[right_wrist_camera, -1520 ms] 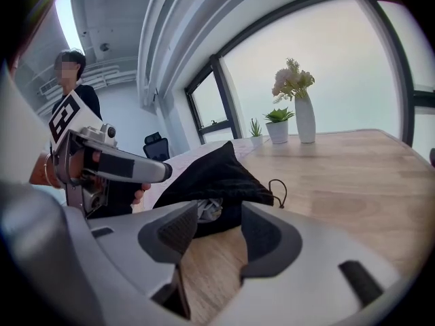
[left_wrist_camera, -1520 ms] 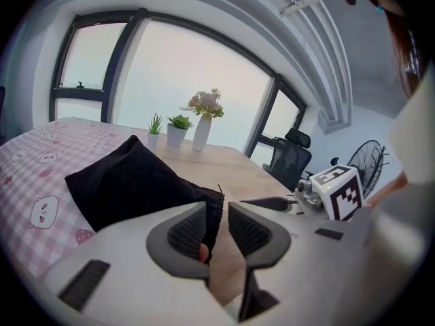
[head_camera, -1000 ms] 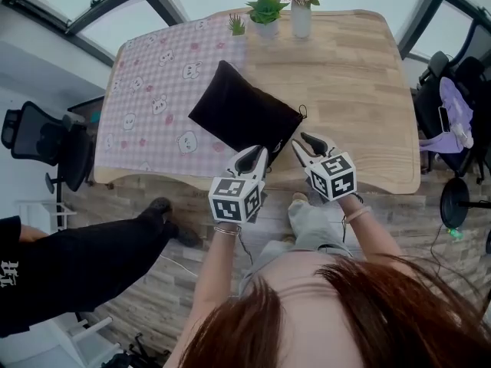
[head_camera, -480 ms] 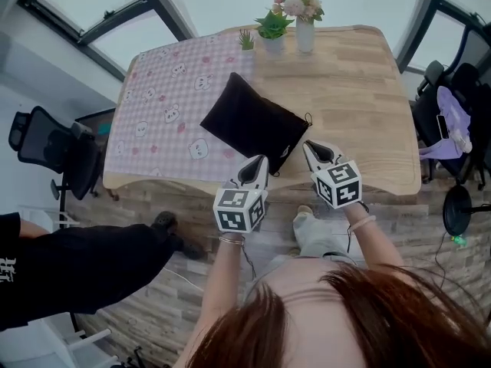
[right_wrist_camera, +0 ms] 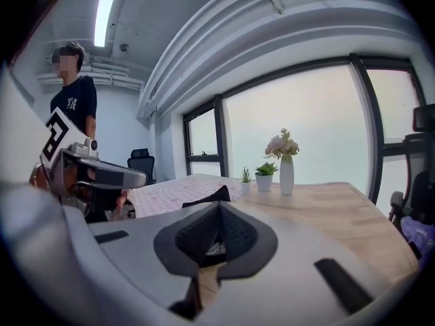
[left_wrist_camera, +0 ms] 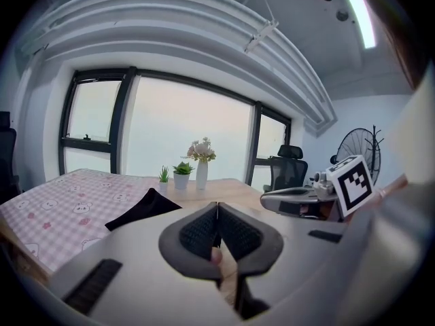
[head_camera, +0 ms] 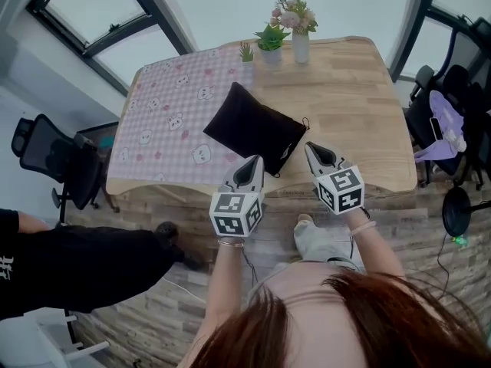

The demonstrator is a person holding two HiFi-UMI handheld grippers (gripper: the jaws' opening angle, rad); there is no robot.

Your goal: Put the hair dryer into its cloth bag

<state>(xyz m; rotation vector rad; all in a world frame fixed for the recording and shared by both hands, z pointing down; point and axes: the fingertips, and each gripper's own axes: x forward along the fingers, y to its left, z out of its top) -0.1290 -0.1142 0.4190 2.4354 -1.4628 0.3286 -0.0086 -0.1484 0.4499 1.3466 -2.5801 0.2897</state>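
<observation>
Near the middle of the pale wooden desk [head_camera: 360, 106], a little toward its 7 o'clock side: the black cloth drawstring bag [head_camera: 253, 129], lying plump like a small cushion, one corner toward 12 o'clock, the corded mouth toward 4 o'clock. Partly on bare wood, partly on the pink checked cloth with bear prints [head_camera: 165, 113] spread over the desk's 9 o'clock half. Of the hair dryer itself, nothing to be made out in any view; whether inside the bag, impossible to tell.

At 6 o'clock from the bag, above the desk's near edge: the left claw [head_camera: 255, 160], white-bodied, with a square-marker cube behind it. Shut tight, dark ribbed pads [left_wrist_camera: 197, 233] pressed face to face, nothing between them. Raised above the desk, clear of the bag, touching nothing.

At 4 o'clock from the bag, just beside the left one: the right claw [head_camera: 311, 146], same build. Likewise closed fully, pads [right_wrist_camera: 238, 233] meeting at the tip, gripping nothing, apart from bag and desk.

Along the desk's 12 o'clock edge: a white vase of pink flowers [head_camera: 300, 21], next to it a green plant in a white pot [head_camera: 270, 41], then a tiny green plant [head_camera: 246, 51] at the cloth's corner.

Off the desk at 9 o'clock: a black office chair [head_camera: 57, 159]. At 8 o'clock, on the plank floor: a person in black clothes [head_camera: 77, 267].
</observation>
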